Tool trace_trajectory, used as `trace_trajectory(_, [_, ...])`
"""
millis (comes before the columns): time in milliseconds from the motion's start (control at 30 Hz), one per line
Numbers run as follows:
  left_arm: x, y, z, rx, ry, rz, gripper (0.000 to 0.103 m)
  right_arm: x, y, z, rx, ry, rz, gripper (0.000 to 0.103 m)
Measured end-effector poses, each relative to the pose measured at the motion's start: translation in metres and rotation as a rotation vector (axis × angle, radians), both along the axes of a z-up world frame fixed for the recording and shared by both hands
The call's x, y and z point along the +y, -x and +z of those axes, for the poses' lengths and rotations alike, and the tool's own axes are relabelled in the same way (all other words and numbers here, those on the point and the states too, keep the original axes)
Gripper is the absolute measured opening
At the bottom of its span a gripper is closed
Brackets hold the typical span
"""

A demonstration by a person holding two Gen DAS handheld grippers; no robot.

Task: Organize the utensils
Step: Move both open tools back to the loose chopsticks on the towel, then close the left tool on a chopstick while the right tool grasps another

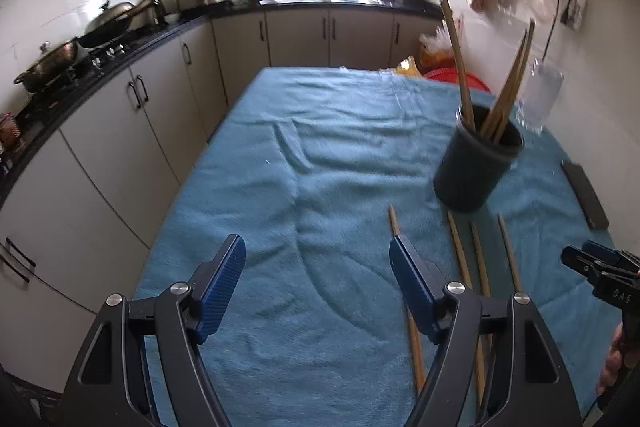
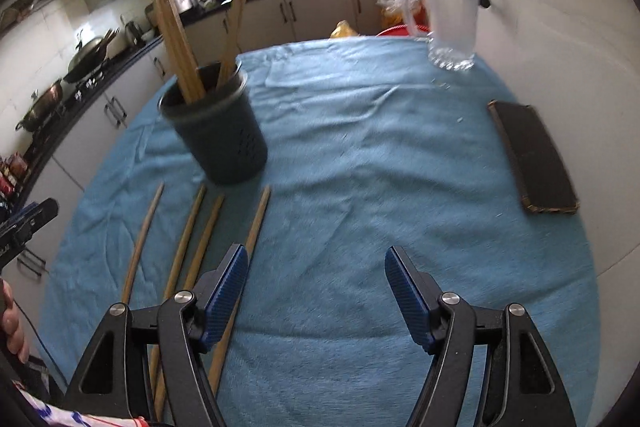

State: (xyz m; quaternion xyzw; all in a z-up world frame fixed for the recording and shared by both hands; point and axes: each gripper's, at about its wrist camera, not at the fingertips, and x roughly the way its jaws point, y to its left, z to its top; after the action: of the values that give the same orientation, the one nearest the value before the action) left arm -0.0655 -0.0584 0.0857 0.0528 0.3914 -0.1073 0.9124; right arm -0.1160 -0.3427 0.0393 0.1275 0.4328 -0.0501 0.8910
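Observation:
A dark utensil holder [image 1: 476, 163] stands on the blue cloth [image 1: 304, 195] with several wooden chopsticks [image 1: 508, 99] upright in it. It also shows in the right wrist view [image 2: 224, 139], with its chopsticks [image 2: 176, 43]. Several loose chopsticks [image 1: 460, 255] lie on the cloth in front of the holder; they show in the right wrist view [image 2: 188, 247] too. My left gripper [image 1: 318, 259] is open and empty above the cloth, left of the loose chopsticks. My right gripper [image 2: 316, 267] is open and empty, just right of the loose chopsticks.
A clear glass pitcher [image 2: 452, 23] stands at the far right of the table. A dark flat case [image 2: 532, 159] lies near the right edge. Kitchen cabinets and a stove with woks [image 1: 104, 27] run along the left. The wall is close on the right.

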Motion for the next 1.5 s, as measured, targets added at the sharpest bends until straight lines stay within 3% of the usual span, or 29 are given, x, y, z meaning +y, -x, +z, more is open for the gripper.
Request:
trace_trajectory(333, [-0.048,-0.028,-0.042,0.129,-0.060,-0.113,0.073,0.036,-0.024,-0.024,0.050,0.034,0.107,0.075])
trace_trajectory(400, [-0.058,-0.040,-0.053,0.172,-0.060,-0.144,0.073,0.042,-0.029,-0.027,0.055,0.062,0.124,0.071])
trace_trajectory(433, [-0.062,-0.046,-0.056,0.190,-0.060,-0.151,0.071,0.045,-0.032,-0.028,0.058,0.073,0.131,0.070])
trace_trajectory(500, [-0.069,-0.059,-0.065,0.228,-0.068,-0.161,0.057,0.047,-0.037,-0.031,0.066,0.081,0.141,0.064])
trace_trajectory(700, [-0.078,-0.082,-0.076,0.274,-0.069,-0.168,0.048,0.047,-0.052,-0.040,0.105,0.096,0.148,0.055])
trace_trajectory(1000, [-0.088,-0.094,-0.077,0.256,-0.083,-0.183,0.046,0.057,-0.073,-0.042,0.111,0.159,0.158,0.051])
trace_trajectory(1333, [-0.089,-0.097,-0.079,0.231,-0.070,-0.164,0.046,0.058,-0.091,-0.041,0.135,0.156,0.143,0.048])
trace_trajectory(1433, [-0.090,-0.096,-0.079,0.230,-0.067,-0.153,0.048,0.060,-0.094,-0.041,0.144,0.154,0.135,0.037])
trace_trajectory(1500, [-0.091,-0.095,-0.079,0.226,-0.065,-0.145,0.048,0.063,-0.095,-0.040,0.144,0.155,0.134,0.021])
